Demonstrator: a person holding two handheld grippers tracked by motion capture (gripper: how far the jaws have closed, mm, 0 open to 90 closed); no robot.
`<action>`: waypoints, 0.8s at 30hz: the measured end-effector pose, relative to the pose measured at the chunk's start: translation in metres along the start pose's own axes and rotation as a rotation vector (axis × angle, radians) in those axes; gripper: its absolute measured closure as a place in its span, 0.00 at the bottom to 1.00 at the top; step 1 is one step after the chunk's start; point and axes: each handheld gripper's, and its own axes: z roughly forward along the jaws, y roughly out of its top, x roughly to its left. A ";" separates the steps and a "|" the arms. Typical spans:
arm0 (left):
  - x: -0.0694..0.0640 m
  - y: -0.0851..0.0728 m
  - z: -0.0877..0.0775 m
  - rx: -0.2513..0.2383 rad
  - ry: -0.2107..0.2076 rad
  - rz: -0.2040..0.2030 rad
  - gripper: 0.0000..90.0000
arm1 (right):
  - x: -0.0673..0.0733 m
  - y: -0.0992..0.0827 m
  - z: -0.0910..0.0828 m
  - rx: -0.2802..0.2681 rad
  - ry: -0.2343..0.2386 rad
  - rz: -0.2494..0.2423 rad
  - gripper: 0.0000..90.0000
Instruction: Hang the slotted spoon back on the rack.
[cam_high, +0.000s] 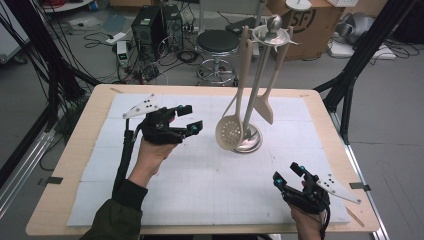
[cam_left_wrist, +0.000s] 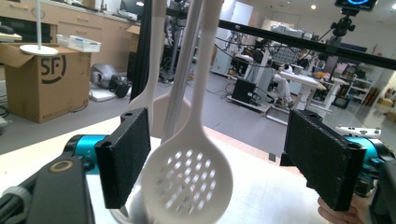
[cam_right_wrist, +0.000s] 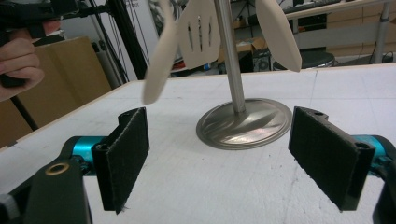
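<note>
While the slotted spoon (cam_high: 230, 132) hangs from the metal stand (cam_high: 248, 142) at mid-table, the left gripper (cam_high: 189, 119) is held just beside it, jaws wide, nothing gripped. The right gripper (cam_high: 288, 173) is held near the table's front edge, jaws spread wide, empty.

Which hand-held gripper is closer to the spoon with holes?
Left. The left hand-held gripper sits open just beside the slotted spoon hanging on the stand. The right hand-held gripper is farther off, near the table's front edge.
</note>
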 end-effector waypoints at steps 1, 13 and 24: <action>0.000 -0.002 -0.003 -0.004 0.004 -0.002 0.26 | 0.001 0.000 0.001 0.000 -0.001 -0.003 0.22; -0.003 -0.021 -0.035 0.005 0.020 0.006 0.25 | 0.001 -0.001 0.002 0.010 -0.002 -0.012 0.22; 0.000 -0.043 -0.066 0.016 0.067 -0.023 0.25 | 0.005 -0.001 0.008 0.011 0.012 -0.019 0.22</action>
